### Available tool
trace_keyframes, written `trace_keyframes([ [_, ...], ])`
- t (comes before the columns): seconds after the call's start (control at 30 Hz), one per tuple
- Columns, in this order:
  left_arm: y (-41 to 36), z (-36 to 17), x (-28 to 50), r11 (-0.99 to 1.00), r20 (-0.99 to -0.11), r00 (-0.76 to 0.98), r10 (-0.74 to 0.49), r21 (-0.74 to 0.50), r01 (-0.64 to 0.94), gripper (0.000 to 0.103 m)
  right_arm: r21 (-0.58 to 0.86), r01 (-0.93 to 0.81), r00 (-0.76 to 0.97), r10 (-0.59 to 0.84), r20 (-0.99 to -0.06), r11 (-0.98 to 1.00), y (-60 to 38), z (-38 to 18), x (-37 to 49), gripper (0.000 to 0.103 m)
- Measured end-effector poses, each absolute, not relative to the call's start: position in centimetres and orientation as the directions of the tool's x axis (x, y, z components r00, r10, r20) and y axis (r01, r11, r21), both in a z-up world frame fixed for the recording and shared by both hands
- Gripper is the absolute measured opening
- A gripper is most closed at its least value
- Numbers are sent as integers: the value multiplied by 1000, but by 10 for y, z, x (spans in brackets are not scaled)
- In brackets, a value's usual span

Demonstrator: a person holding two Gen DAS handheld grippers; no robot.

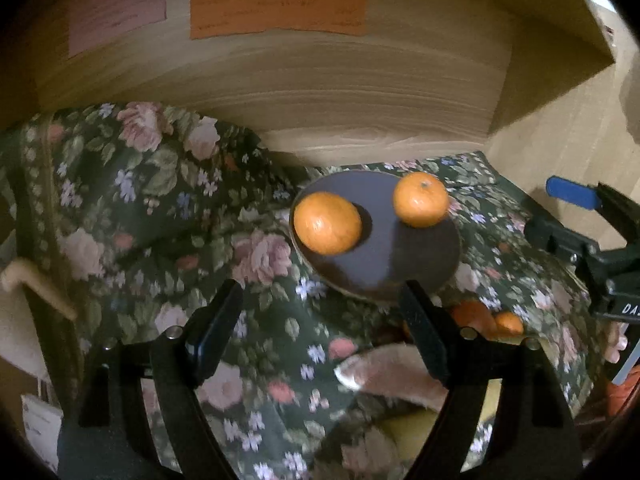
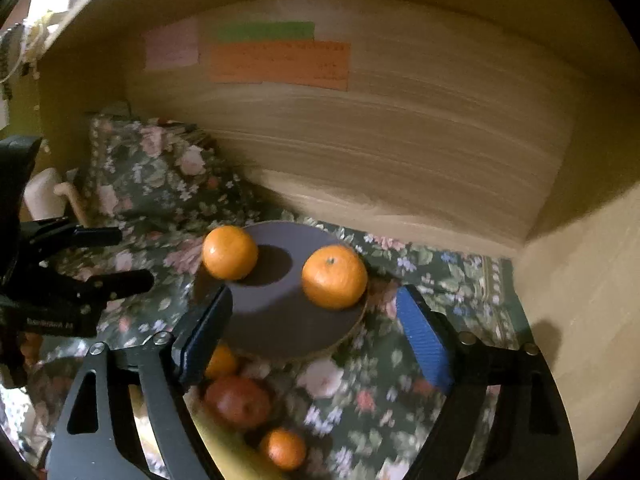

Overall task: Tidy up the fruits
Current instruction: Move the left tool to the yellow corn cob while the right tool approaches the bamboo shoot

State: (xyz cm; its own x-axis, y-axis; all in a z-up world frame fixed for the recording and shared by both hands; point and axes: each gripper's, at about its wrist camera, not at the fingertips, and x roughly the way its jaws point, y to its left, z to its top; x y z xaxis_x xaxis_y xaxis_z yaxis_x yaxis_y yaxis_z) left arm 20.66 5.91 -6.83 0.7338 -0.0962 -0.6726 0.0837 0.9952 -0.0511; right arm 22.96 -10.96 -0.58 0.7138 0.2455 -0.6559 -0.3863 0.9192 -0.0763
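A dark round plate [image 1: 384, 264] [image 2: 280, 320] lies on a floral cloth and holds two oranges: one at its left [image 1: 327, 223] [image 2: 229, 253], one at its right [image 1: 420, 199] [image 2: 334, 277]. My left gripper [image 1: 320, 312] is open and empty, just in front of the plate. My right gripper [image 2: 316, 320] is open and empty over the plate's near edge; it also shows at the right of the left wrist view [image 1: 576, 216]. Near the right gripper lie more fruits: a small orange [image 2: 221, 361], a red apple [image 2: 237, 401], another orange [image 2: 283, 449] and a banana [image 2: 232, 452].
A wooden back wall [image 1: 340, 92] [image 2: 400, 152] with pink, green and orange paper notes [image 2: 280, 64] stands close behind the plate. A wooden side wall [image 2: 580, 280] is at the right. The floral cloth [image 1: 160, 200] is bunched up at the left.
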Motion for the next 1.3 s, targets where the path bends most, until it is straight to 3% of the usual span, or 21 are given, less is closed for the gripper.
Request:
trace_keyframes([
  [0.67,48,-133,127,985,-753,636,-168,-103,137,82,-23,-355,643,226,-732,935,-135,-76,155,83],
  [0.83,45,-146,122,987,-759,633,-151,-82,137,82,-19,-390,614,245,-750,921,-131,-85,155,74],
  [0.93,39,-146,121,986,-753,641,-150,-63,157,73,-17,-413,598,257,-759,910,-128,-89,155,66],
  [1.3,52,-148,143,991,-761,637,-124,-63,117,33,-66,-414,614,225,-756,908,-129,-91,146,57],
])
